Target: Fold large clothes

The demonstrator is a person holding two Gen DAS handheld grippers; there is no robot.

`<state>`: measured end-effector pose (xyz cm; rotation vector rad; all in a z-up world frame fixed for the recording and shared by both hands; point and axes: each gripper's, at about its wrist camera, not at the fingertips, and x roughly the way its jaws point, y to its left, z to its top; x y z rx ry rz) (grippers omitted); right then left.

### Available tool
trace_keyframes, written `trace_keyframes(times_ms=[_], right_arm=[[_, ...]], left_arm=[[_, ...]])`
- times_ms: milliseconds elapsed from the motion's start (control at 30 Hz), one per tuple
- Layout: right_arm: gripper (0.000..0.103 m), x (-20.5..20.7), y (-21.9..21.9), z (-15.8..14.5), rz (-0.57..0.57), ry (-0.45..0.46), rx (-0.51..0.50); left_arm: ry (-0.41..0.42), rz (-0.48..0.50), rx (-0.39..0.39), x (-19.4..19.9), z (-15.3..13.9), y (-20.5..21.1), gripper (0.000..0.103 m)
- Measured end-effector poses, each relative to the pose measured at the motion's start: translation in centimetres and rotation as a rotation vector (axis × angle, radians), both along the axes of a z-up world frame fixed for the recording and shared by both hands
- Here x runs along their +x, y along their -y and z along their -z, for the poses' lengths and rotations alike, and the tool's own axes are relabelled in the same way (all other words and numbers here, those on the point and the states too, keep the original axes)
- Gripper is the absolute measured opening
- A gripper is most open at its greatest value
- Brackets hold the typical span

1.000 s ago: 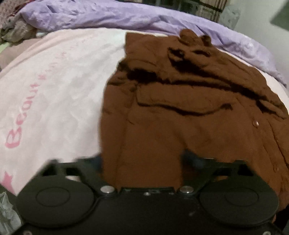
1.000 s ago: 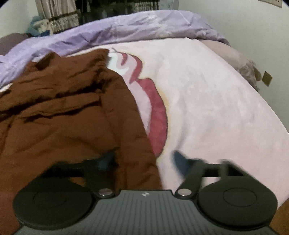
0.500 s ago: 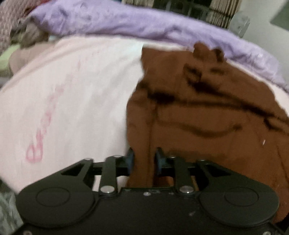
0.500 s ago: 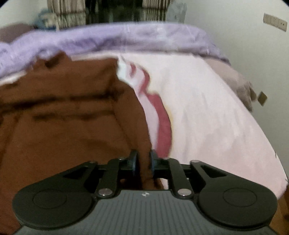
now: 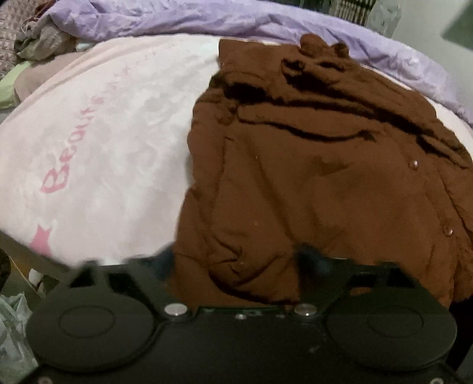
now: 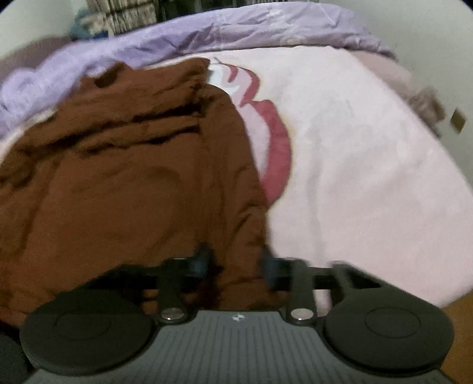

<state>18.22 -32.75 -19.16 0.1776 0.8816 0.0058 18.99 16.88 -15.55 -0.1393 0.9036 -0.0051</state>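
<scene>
Looking at a big brown shirt (image 5: 310,183) spread on a bed, lying on a pink blanket (image 5: 112,141), with a bunched-up purple duvet (image 5: 207,17) along the far side. Collar end is up by the duvet and the hem end is down by the camera, so the long axis runs straight away from both claws. You can see a couple of snap buttons down one side in the left wrist view.

Left gripper (image 5: 233,263) has its jaws spread wide, sitting at the near left corner of the hem. Fabric lies between the two fingers but they're not pinching it, there's plenty of gap on each side. Right gripper (image 6: 235,263) is at the near right corner of the same shirt (image 6: 127,183); its jaws are parted too, narrower than the left, with the shirt's right edge running up between them. It's blurry, but I don't think it's clamped on anything.

So each claw straddles its own hem corner and the rest of the shirt stretches forward from there. My guess is the next move is gripping both corners and carrying the hem toward the collar. The far half is pretty rumpled with deep creases, so that fold could land lumpy. The right edge sits beside the red print (image 6: 275,153) on the blanket.
</scene>
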Motion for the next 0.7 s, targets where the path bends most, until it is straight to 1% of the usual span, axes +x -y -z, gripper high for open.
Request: trace_keyframes(times_ms=[33,67,100,133,200,300,400,500,567,600,700], right_arm=[[0.016,0.0,-0.3,-0.3,0.003,0.008,-0.006],[0.013,0.0,-1.0,-0.7,0.002,0.018,-0.038],[0.012,-0.1,-1.5,-1.2,-0.003,0.034,-0.063],[0.012,-0.2,-2.0,-1.7,-0.006,0.053,-0.082],[0.011,-0.2,-2.4,-2.7,0.002,0.090,-0.079],[0.010,-0.3,-2.4,-5.0,0.021,0.173,-0.050],[0.009,0.3,-2.3,-7.0,0.038,0.248,-0.017],[0.008,2.7,-2.7,-8.5,0.028,0.291,-0.022],[0.008,5.1,-3.1,-9.3,0.008,0.307,-0.028],[0.008,6.5,-3.3,-9.7,0.011,0.311,-0.020],[0.008,11.0,-3.1,-11.2,0.045,0.338,0.023]], left_arm=[[0.004,0.000,-0.028,-0.2,-0.2,-0.2,0.031],[0.007,0.002,-0.068,-0.4,-0.7,-0.4,0.019],[0.014,0.006,-0.072,-0.5,-1.2,-0.4,0.017],[0.026,0.010,-0.047,-0.5,-1.8,0.0,0.017],[0.065,0.020,-0.013,-0.2,-3.1,0.8,0.017],[0.145,0.016,-0.035,0.7,-5.5,1.0,0.016],[0.203,0.025,-0.034,2.7,-7.4,1.1,0.016],[0.262,0.039,-0.023,5.4,-9.5,1.2,0.016],[0.308,0.043,-0.029,7.6,-11.0,1.0,0.015],[0.340,0.035,-0.035,9.1,-11.9,0.7,0.015],[0.372,0.008,-0.052,14.2,-13.1,0.1,0.015]])
